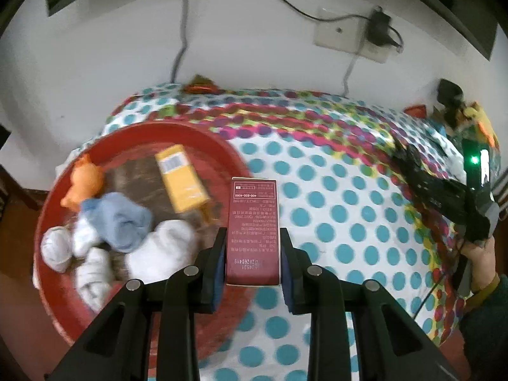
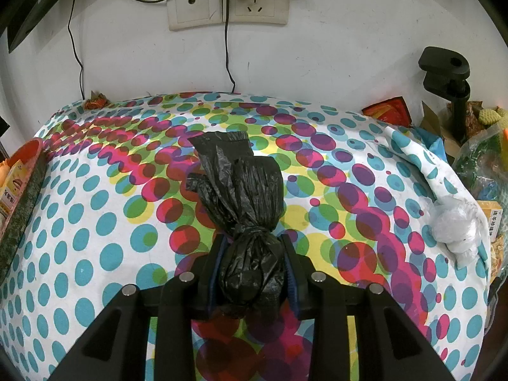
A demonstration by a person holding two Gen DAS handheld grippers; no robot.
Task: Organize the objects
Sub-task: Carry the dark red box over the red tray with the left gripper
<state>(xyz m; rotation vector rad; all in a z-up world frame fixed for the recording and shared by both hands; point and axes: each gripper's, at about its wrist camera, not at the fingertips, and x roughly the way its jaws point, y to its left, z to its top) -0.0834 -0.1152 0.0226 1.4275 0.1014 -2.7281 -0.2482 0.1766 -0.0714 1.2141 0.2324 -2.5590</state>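
My left gripper (image 1: 253, 238) is shut on a dark red printed box (image 1: 253, 222), which hangs over the right rim of a round red tray (image 1: 60, 289). Inside the tray lie a yellow box (image 1: 182, 179), an orange toy figure (image 1: 84, 184), a blue sock (image 1: 119, 219) and white rolled socks (image 1: 162, 250). My right gripper (image 2: 253, 241) is shut on a knotted black plastic bag (image 2: 244, 212) above the dotted cloth. In the left wrist view, that bag (image 1: 444, 197) shows at the far right with a person's hand (image 1: 481, 255).
A cloth with coloured dots (image 2: 95, 222) covers the table. The wall behind carries sockets (image 2: 228, 3) with a charger and cables. A black clamp stand (image 2: 451, 76), snack packets and a crumpled clear bag (image 2: 455, 231) crowd the right edge. The tray's edge (image 2: 28, 158) shows left.
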